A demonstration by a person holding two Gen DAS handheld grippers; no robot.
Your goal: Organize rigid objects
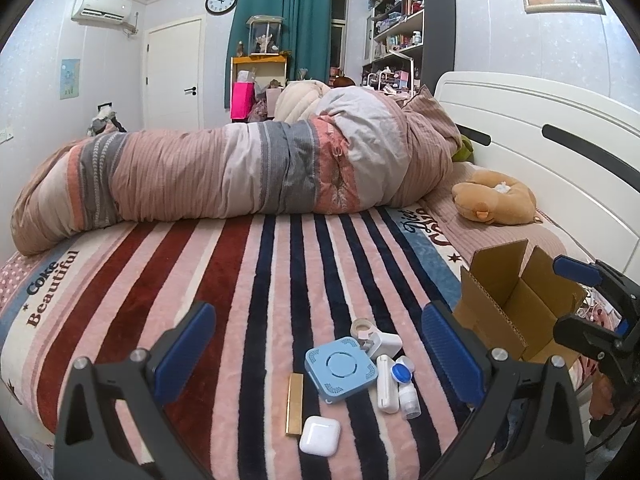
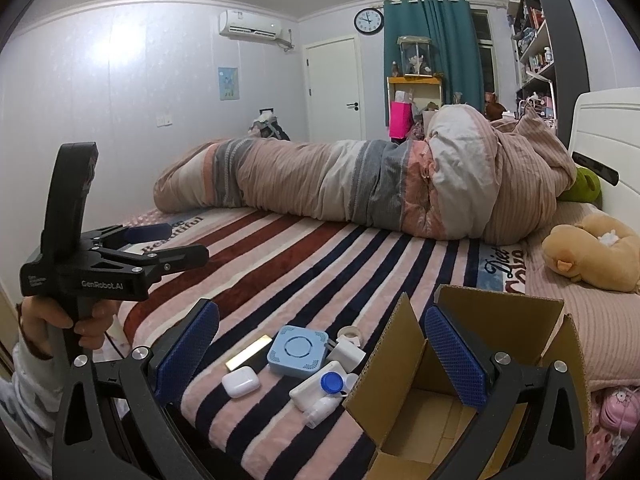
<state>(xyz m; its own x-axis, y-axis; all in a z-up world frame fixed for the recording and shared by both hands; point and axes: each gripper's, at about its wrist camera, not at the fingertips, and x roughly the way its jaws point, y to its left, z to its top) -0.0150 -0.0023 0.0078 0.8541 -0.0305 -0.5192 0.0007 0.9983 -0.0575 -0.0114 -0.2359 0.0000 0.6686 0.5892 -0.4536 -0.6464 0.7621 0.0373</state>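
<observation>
Location: bed, striped blanket, near edge. Small rigid items lie in one tight cluster; a cardboard box, flaps up and mouth open, stands just to the cluster's right.

Cluster contents:
- blue case, square, flat, at the centre.
- earbud case, white, nearest the edge, apart from the rest.
- gold bar, slim, long axis running from the near edge toward the duvet, just left of the blue case.
- white box, oblong, long axis near-to-far, touching the blue case's right side.
- lens case, blue cap up, against the white box.
- bottle, small, clear, lying on its side, cap pointing toward the near edge.
- charger and tape roll, at the far side.

Left gripper: fingers spread wide, holding nothing; the cluster sits directly ahead, between the two pads, and below them. In the right wrist view it hangs above the bed edge, well left of the items.

Right gripper: fingers spread wide, holding nothing; its left pad lies left of the cluster, its right pad over the box mouth.

Judgement: nothing appears boxed yet. Either gripper frames the cluster; the right is nearer the box, so short carries rightward favour it. The gold bar and white box would best be pinched across their short width.
</observation>
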